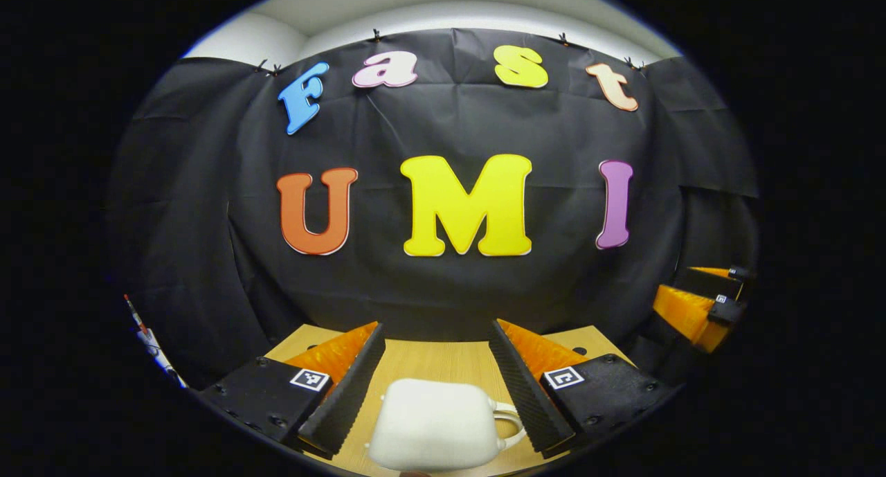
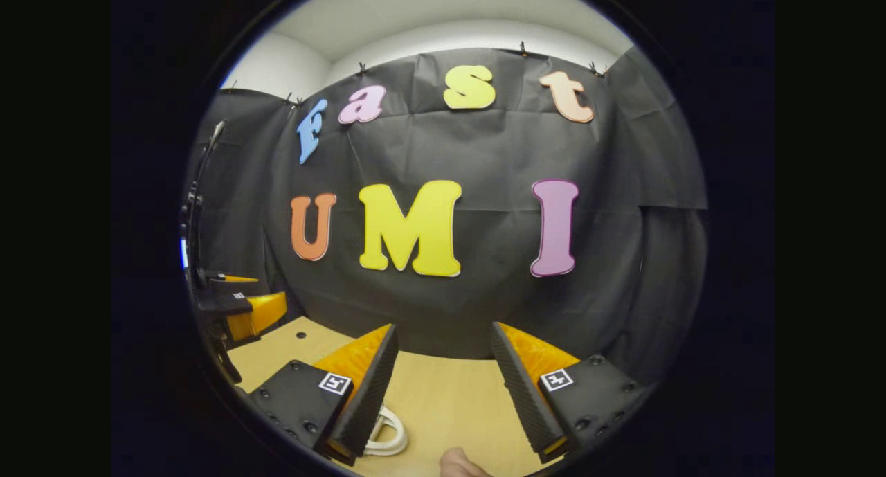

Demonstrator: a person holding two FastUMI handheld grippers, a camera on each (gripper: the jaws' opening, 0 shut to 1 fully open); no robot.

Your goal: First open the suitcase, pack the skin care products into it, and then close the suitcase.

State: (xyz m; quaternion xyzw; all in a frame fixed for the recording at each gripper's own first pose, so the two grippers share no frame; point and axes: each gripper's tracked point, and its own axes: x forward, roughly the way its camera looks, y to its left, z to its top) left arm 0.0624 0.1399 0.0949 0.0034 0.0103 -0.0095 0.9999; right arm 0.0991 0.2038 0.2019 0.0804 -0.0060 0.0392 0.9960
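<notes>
A small white suitcase (image 1: 432,425) with a looped handle (image 1: 509,425) on its right side lies on the wooden table (image 1: 429,359). It sits low between the spread fingers of my left gripper (image 1: 436,328), which is open and touches nothing. My right gripper (image 2: 443,328) is open too, above bare table (image 2: 443,394). The suitcase's white handle (image 2: 387,432) peeks out beside its left finger. A small pinkish rounded thing (image 2: 460,465) shows at the bottom edge; I cannot tell what it is.
The black cloth wall stands close behind the table's far edge. The right gripper (image 1: 706,304) hangs at the far right of the left gripper view. The left gripper (image 2: 242,304) sits at the left of the right gripper view, beside a dark stand (image 2: 197,207).
</notes>
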